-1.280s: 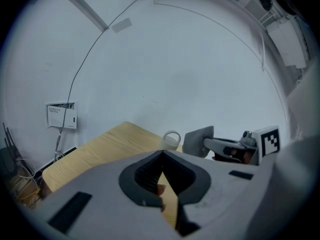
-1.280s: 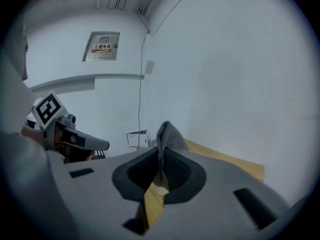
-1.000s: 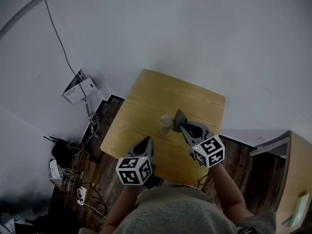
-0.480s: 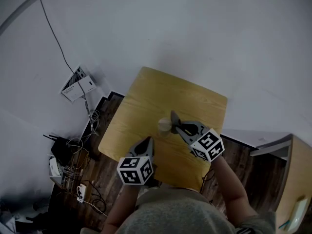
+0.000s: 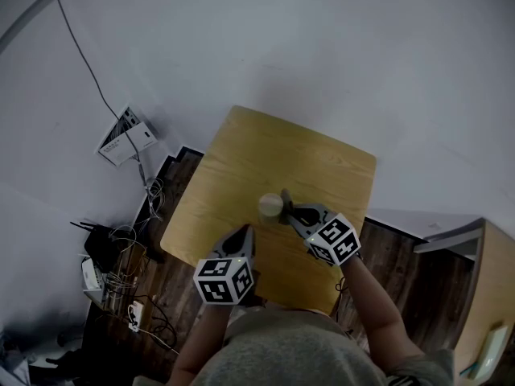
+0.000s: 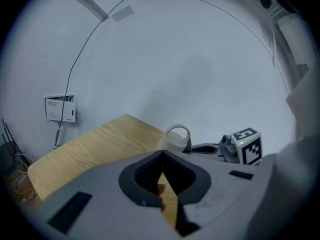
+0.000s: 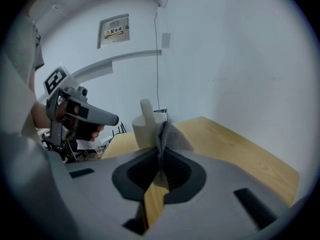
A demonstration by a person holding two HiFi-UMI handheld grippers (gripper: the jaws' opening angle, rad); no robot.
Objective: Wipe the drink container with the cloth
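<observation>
The right gripper (image 5: 286, 209) is clamping a grey cloth (image 7: 167, 134) against a white mug (image 5: 271, 205) standing on the wooden table (image 5: 265, 151). The left gripper (image 5: 243, 233), jaws together and empty, is hovering nearby.

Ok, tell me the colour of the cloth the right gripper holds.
Grey; the crumpled fabric cloth shows best in the right gripper view.

A pale, handled drink container (image 5: 271, 206) stands upright, the bunched grey cloth (image 7: 166, 134) against its side.
</observation>
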